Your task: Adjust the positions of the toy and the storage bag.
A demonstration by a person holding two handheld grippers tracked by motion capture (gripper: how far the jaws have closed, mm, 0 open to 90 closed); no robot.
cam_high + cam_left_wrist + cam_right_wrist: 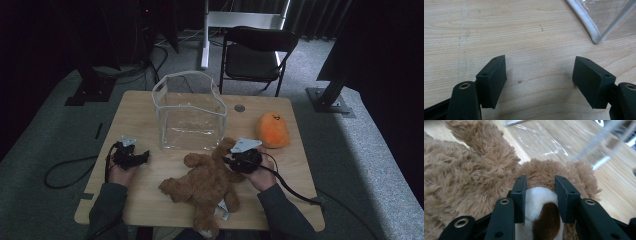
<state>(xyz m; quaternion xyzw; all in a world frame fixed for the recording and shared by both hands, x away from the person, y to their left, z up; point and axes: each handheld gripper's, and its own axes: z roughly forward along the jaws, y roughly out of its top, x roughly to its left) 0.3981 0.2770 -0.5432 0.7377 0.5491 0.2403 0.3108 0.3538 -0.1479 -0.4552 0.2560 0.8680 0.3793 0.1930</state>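
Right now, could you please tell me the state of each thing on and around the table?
Brown plush teddy bear: lying sprawled on the table, white muzzle between the right gripper's jaws.
Right gripper: closed on the bear's muzzle.
Left gripper: open, nothing between the jaws.
Clear plastic bag with white trim: upright, mouth open, looks empty.
Orange round plush toy: resting on the table, untouched.
Black folding chair: unfolded, unoccupied.
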